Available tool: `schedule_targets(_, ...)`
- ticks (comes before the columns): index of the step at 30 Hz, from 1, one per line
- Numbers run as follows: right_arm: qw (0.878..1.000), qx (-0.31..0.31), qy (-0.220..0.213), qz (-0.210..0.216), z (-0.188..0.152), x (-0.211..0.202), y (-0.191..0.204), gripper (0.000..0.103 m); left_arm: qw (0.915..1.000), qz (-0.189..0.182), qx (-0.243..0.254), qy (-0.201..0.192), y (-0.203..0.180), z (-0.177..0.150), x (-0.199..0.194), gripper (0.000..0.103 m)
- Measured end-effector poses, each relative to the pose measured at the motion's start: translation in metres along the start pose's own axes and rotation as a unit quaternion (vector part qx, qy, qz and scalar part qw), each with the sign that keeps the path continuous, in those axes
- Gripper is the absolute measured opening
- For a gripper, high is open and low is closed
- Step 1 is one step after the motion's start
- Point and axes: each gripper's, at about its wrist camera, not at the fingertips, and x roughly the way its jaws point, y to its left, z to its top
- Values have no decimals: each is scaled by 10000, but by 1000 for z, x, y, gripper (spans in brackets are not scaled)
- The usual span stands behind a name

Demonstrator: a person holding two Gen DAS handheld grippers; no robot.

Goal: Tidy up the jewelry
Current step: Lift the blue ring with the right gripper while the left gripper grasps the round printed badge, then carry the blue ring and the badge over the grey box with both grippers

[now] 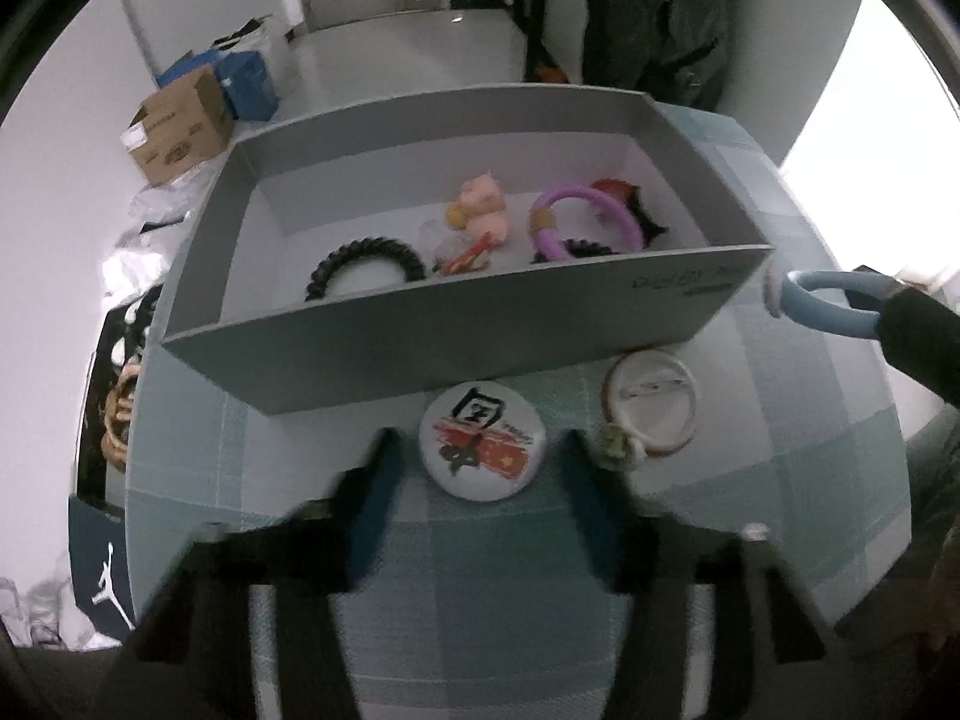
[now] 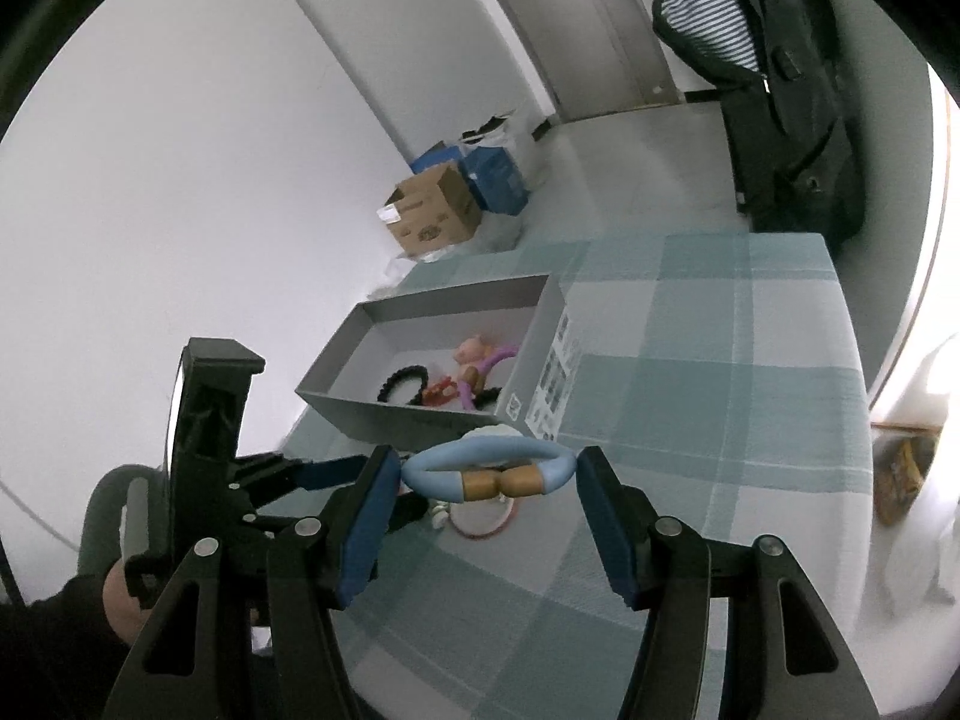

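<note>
The right tongs (image 2: 489, 471) are clenched on a smooth, rounded blue bracelet (image 2: 489, 468) with a gold metallic clasp, held above the checked cloth of the table (image 2: 720, 384), just short of the near wall of the grey cardboard box (image 2: 414, 417). The left tongs (image 1: 477, 450) stand released – their fingers spread either side of a round, glossy printed badge (image 1: 482, 449) lying flat. Just right of them lies a second badge (image 1: 651, 399), pin side up. Ahead, inside the box, lie a coiled black hair tie (image 1: 366, 270), a purple bracelet (image 1: 585, 222) and what looks like a pink plush charm (image 1: 480, 204). Beyond the right tongs the cloth runs bare to its far edge.
</note>
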Motion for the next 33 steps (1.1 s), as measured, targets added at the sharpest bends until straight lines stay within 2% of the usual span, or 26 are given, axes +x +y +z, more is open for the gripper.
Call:
schedule_targets(2, 10000, -14, -34, -12, 0, -1, 0, 60, 10000, 17, 86, 10, -3, 0, 0, 37)
schedule_targets(9, 9999, 15, -103, -23, 0, -6, -1, 60, 9997, -211, -75, -11, 0, -2, -6, 37)
schedule_targets(15, 9998, -5, -170, 38, -1, -13, 3, 60, 9985, -525, -99, -79, -4, -3, -18, 37)
schedule_targets(18, 9996, -70, -242, 159, 0, -16, 8, 60, 9974, -670, -124, -214, -5, -1, -28, 37)
schedule_targets(33, 9988, -210, -368, 242, 15, -13, 29, 60, 9913, -930, -329, -872, 10, 9, -61, 37)
